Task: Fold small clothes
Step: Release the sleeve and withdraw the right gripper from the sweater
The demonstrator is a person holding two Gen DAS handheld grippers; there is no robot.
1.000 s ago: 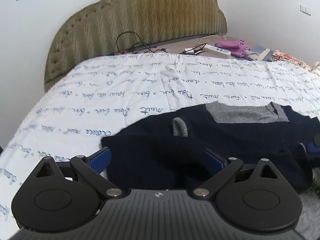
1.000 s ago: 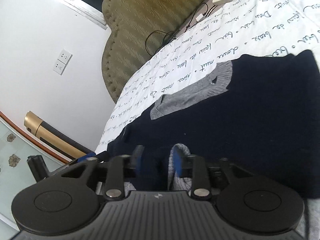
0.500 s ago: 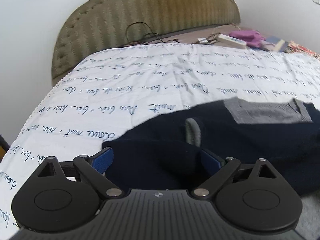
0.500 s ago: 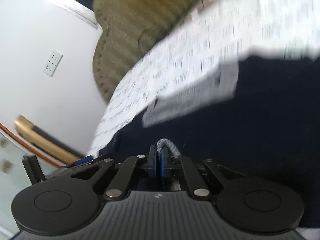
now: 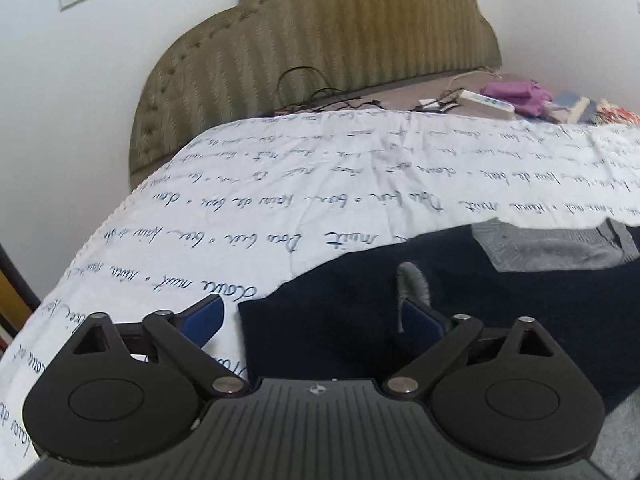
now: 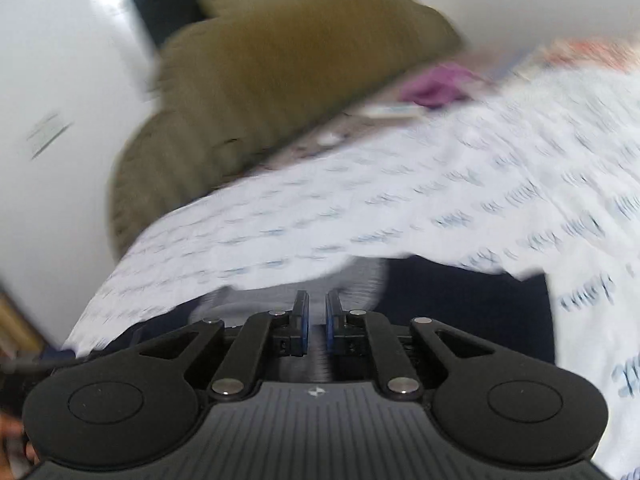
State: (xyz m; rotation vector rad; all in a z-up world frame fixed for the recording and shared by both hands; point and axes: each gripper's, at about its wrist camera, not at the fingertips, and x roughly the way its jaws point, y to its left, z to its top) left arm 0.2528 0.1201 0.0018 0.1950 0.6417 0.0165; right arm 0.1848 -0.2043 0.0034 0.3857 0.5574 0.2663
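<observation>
while the left gripper (image 5: 316, 320) hangs with its jaws spread wide over the near corner of the dark navy knit sweater with grey collar (image 5: 500, 296), that garment lies on the white script-printed bedsheet (image 5: 320, 184) from 6 toward 3 o'clock. the right gripper (image 6: 317, 320) is narrowed to a slim gap with grey knit between its blue pads, though blur hides whether it pinches the fabric. an olive padded headboard (image 5: 320, 40) stands at 12 o'clock.

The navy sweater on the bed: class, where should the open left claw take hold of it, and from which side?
Grip the navy sweater at its near left corner, coming in low from the left over the printed sheet. That edge lies flat and exposed between the left claw's open fingers, with bare sheet beside it.
</observation>
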